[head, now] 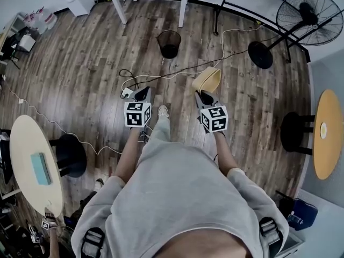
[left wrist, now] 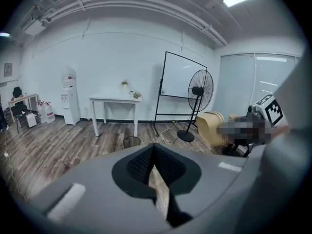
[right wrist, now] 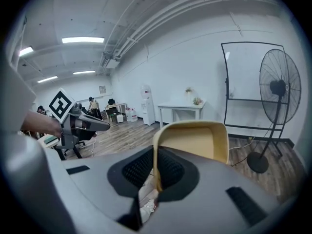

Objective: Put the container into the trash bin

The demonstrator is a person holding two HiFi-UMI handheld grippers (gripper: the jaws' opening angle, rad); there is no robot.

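One tan container (head: 207, 79), clamped at its rim in right claw (head: 203, 96), well short of one black trash bin (head: 169, 43). Left claw (head: 142, 93) is clenched, empty.

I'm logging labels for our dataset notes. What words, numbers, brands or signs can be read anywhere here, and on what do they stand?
No readable text anywhere.
Marker cubes: black-and-white square patterns only, no letters.
Wall frame: too small to read.
Container: no print showing.
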